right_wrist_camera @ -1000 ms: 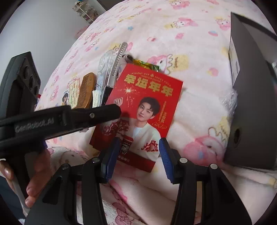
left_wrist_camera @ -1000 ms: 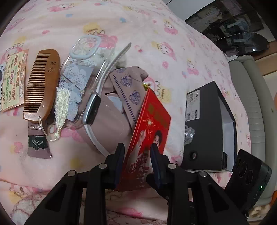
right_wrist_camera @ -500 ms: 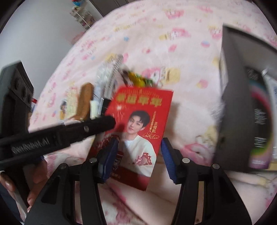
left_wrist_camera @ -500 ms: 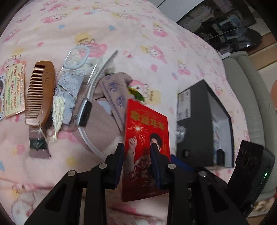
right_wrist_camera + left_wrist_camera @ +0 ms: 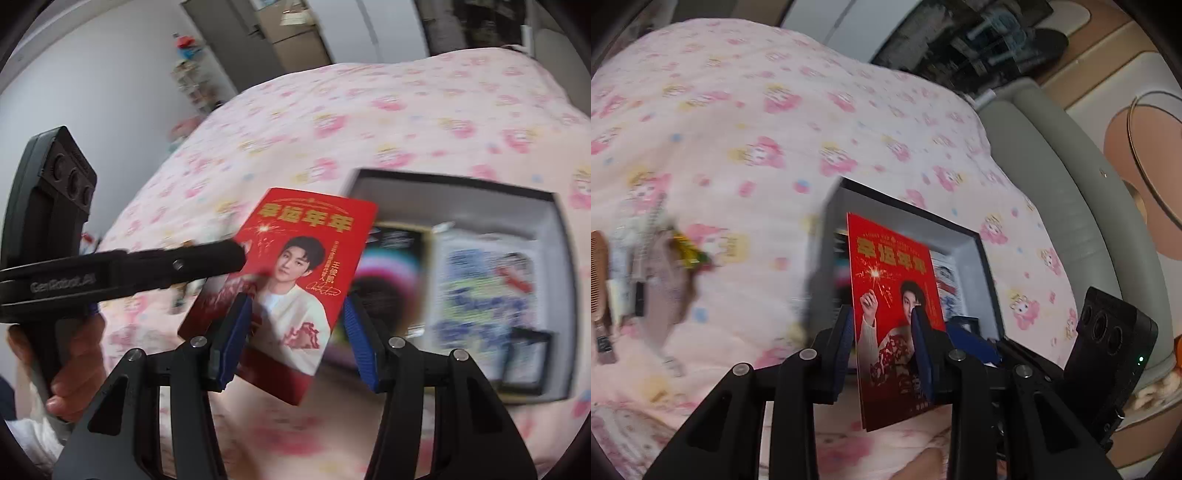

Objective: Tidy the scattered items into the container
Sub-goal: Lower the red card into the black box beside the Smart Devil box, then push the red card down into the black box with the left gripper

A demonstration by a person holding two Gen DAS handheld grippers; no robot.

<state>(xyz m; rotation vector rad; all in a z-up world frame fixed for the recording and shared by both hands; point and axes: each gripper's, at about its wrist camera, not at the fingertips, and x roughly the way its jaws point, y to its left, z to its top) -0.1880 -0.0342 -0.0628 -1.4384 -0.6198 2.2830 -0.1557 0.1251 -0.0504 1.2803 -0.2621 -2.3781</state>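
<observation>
One red card [image 5: 894, 295] — clamped in the left gripper [image 5: 882, 343], long axis pointing away along the fingers, held above the open black box [image 5: 986, 258] just ahead; right gripper [image 5: 295, 332] gapes empty beside it.

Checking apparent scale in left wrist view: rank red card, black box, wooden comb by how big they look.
1. black box, though the card hides part of it.
2. red card, close to the camera, so its real size is unsure.
3. wooden comb, cut off at the frame edge.
</observation>
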